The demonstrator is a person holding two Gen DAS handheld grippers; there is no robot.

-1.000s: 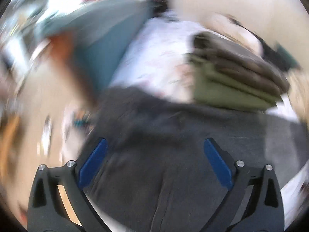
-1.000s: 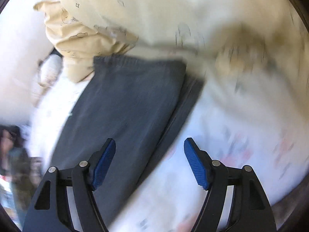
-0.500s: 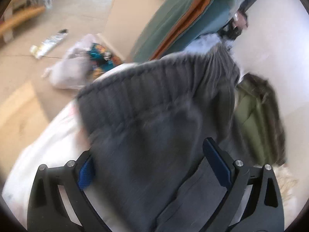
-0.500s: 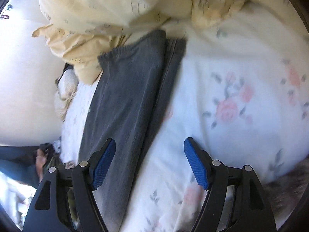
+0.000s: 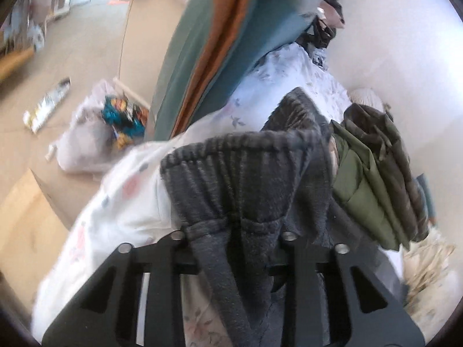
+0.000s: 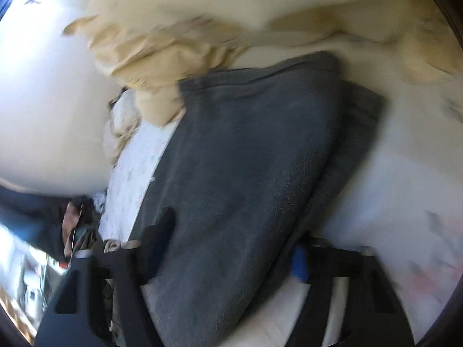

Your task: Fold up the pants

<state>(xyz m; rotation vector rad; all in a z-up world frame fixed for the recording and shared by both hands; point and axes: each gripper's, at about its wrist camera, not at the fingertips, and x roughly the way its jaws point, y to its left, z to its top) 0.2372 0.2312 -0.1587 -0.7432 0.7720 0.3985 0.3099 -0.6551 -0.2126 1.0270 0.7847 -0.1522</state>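
Observation:
The grey pants (image 5: pixel 246 173) lie on a white flowered bed sheet (image 5: pixel 130 202). In the left wrist view my left gripper (image 5: pixel 231 231) has its jaws closing, and they pinch the ribbed waistband, which bunches up between the fingers. The right wrist view is blurred. There the pants' leg (image 6: pixel 246 144) stretches away toward its hem. It runs between the fingers of my right gripper (image 6: pixel 231 243), whose jaws are closing but still stand wide. The blue pad (image 6: pixel 299 263) sits at the cloth's edge without pressing on it.
A folded olive and brown jacket (image 5: pixel 370 179) lies right of the waistband by the wall. A teal and orange cloth (image 5: pixel 220 43) hangs over the bed's far side. A plastic bag (image 5: pixel 86 138) and cardboard (image 5: pixel 26 217) are on the floor. A yellow blanket (image 6: pixel 173 52) is heaped beyond the hem.
The left jaws have come together on the waistband, which now bunches between them. The right gripper has sunk closer to the leg, and its view has blurred.

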